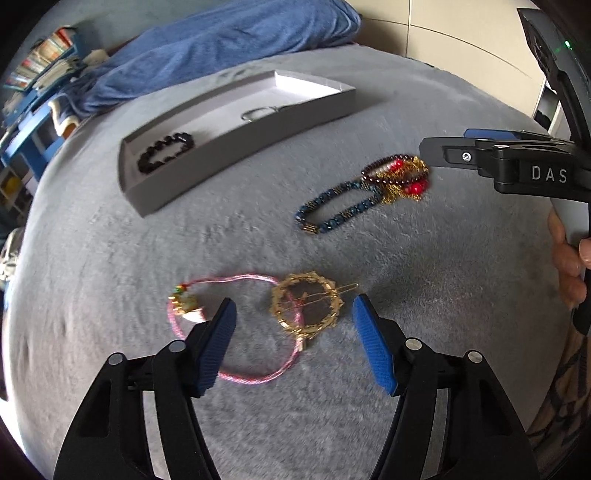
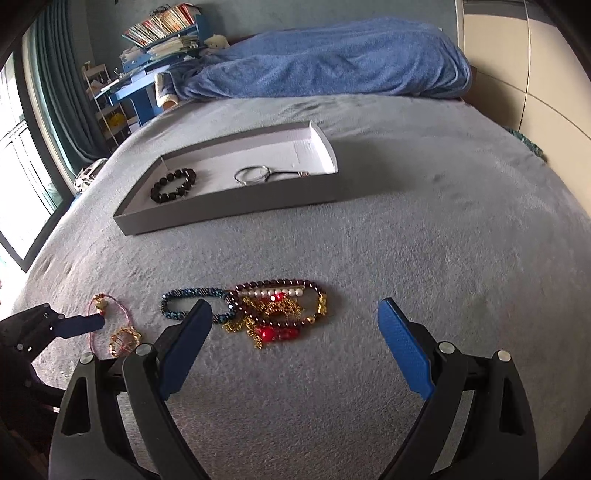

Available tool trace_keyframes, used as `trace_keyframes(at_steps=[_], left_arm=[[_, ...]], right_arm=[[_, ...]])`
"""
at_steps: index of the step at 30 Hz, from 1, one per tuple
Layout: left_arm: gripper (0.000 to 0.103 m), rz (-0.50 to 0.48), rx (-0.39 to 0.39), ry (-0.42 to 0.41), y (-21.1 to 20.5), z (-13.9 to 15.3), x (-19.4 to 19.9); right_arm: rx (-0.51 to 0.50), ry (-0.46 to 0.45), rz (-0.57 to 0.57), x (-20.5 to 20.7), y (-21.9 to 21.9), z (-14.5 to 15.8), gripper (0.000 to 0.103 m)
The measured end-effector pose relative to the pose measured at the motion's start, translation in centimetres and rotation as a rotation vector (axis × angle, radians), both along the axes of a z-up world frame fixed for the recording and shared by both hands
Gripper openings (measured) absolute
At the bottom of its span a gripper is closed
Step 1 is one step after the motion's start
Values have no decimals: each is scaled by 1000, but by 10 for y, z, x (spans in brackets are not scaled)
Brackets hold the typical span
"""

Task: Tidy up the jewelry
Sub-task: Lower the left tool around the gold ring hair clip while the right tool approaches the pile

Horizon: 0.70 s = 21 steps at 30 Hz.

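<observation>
A grey tray (image 1: 207, 162) on the bed holds a black bead bracelet (image 1: 166, 152) and a silver bangle (image 1: 255, 112); the tray shows in the right wrist view (image 2: 236, 210) too. My left gripper (image 1: 293, 314) is open, just above a gold ring brooch (image 1: 306, 308) and a pink cord bracelet (image 1: 236, 328). My right gripper (image 2: 295, 314) is open and empty, just short of a pile of dark red beads, pearls, gold chain and red stones (image 2: 280, 310) beside a blue beaded bracelet (image 2: 195, 304).
The grey blanket (image 2: 424, 240) covers the bed. A blue duvet (image 2: 325, 70) is heaped at the far end. Blue shelves with books (image 2: 159, 33) and a window (image 2: 14, 147) stand at the left. A cream wall (image 2: 524, 74) is at the right.
</observation>
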<state>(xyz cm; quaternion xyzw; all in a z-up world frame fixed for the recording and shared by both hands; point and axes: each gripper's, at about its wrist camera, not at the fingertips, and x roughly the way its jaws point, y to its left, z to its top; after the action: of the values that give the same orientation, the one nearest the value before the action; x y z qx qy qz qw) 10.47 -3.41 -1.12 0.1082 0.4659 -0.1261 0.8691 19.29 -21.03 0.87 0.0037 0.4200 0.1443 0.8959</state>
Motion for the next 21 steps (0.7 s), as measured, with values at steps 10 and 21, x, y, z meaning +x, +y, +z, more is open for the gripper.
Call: trace_keyframes(at_steps=[10,21], left_arm=[[42,26,-102,-108,12,30,-7],[42,140,-189,-154,39,49,-1]], right_arm=[[42,50,-44,6,-13,-10,88],[60,95,-137,20,-33,-21,51]])
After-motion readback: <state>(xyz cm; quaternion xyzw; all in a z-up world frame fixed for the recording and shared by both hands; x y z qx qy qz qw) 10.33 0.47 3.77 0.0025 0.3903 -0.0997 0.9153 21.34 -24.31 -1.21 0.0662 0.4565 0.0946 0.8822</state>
